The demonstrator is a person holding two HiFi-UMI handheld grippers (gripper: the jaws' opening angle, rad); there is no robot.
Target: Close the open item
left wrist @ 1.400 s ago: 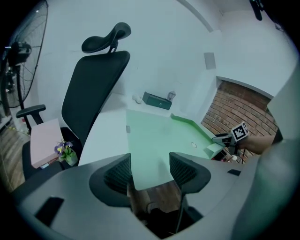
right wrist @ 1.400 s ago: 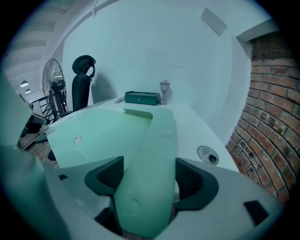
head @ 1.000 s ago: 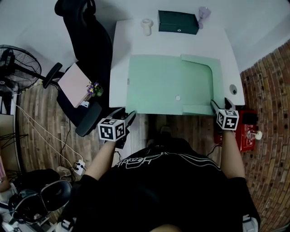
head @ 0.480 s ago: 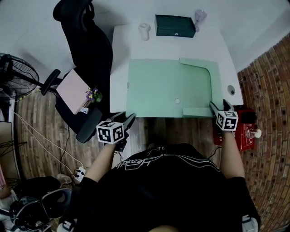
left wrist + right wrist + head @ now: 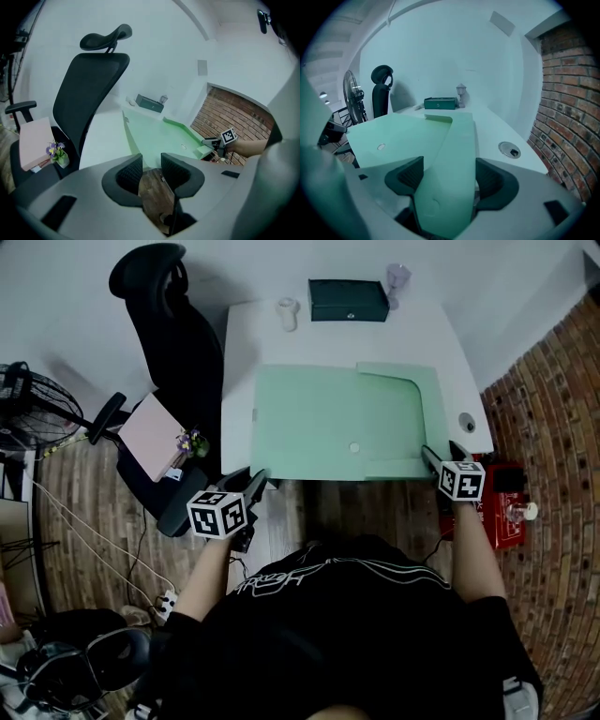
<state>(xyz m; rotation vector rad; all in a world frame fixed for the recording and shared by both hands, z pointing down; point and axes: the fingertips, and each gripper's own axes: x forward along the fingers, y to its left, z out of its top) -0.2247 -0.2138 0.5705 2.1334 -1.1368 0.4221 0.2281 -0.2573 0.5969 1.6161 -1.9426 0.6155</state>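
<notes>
1. Hanging off the near left corner of the white desk [image 5: 242, 352], the left gripper [image 5: 151, 163] is empty. Its jaws have just been closing and now stand partly apart. Only wooden floor shows between the pads, so it holds nothing and is not touching the folder.
2. The green folder [image 5: 323, 418] lies flat and opened out in the middle of the desk, inner face up. Its snap button [image 5: 353, 447] sits near the front edge. The cover is not folded over yet.
3. At the folder's near right corner, the right gripper [image 5: 447, 174] has the side flap [image 5: 452, 140] between its jaws. The flap fills the gap from pad to pad and looks tilted up off the desk, so it reads as gripped, jaws wide on its width.
4. Progress judgement: early stage. The flap is taken but not laid inward. Still left: fold the flap or flaps in, swing the cover across, and press it shut at the button.
5. The left gripper looks free to help with the left side.
</notes>
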